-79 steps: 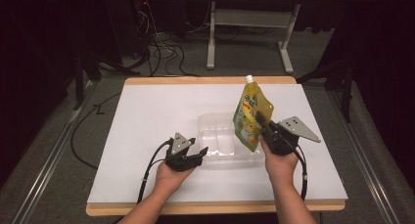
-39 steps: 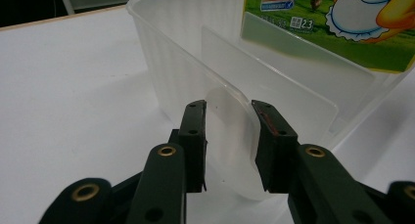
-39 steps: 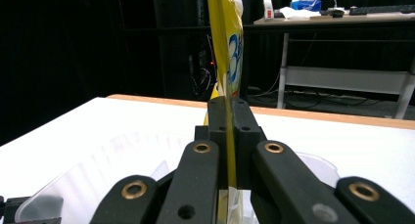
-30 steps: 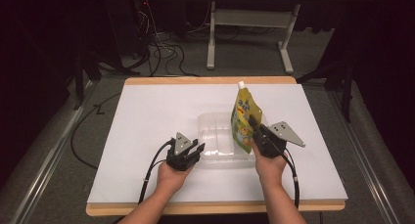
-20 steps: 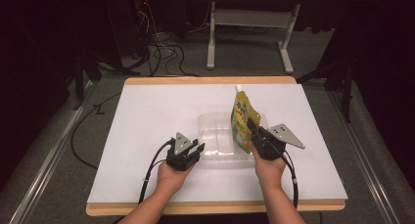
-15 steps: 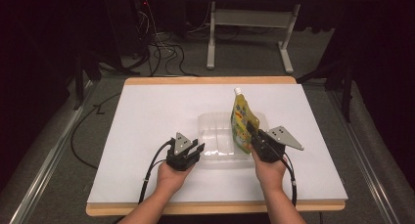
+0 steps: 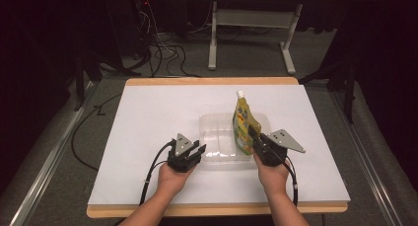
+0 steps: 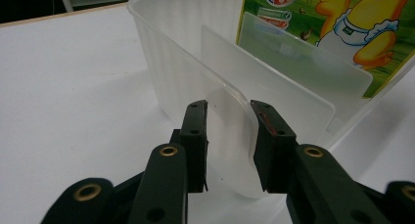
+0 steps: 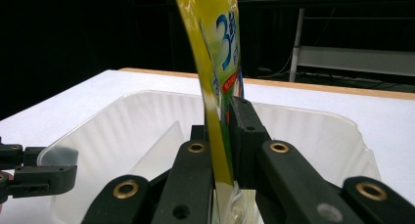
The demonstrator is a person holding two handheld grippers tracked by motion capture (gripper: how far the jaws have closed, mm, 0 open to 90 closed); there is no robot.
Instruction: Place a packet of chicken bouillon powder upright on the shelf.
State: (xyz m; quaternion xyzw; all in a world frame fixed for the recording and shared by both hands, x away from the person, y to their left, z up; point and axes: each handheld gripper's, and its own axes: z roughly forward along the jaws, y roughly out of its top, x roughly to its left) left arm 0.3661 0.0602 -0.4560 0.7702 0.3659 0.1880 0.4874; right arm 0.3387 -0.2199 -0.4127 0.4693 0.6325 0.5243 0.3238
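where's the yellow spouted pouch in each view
High view: the pouch stands right of centre, over the clear tray, pinched by the right gripper.
Left gripper view: top right, behind the tray wall, chick print showing.
Right gripper view: centre, edge-on between the jaws.
Shared landmark: the clear tray.

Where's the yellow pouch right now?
In the high view, the yellow pouch stands upright, pinched by the right gripper, at the right side of the clear plastic tray near the table's centre.
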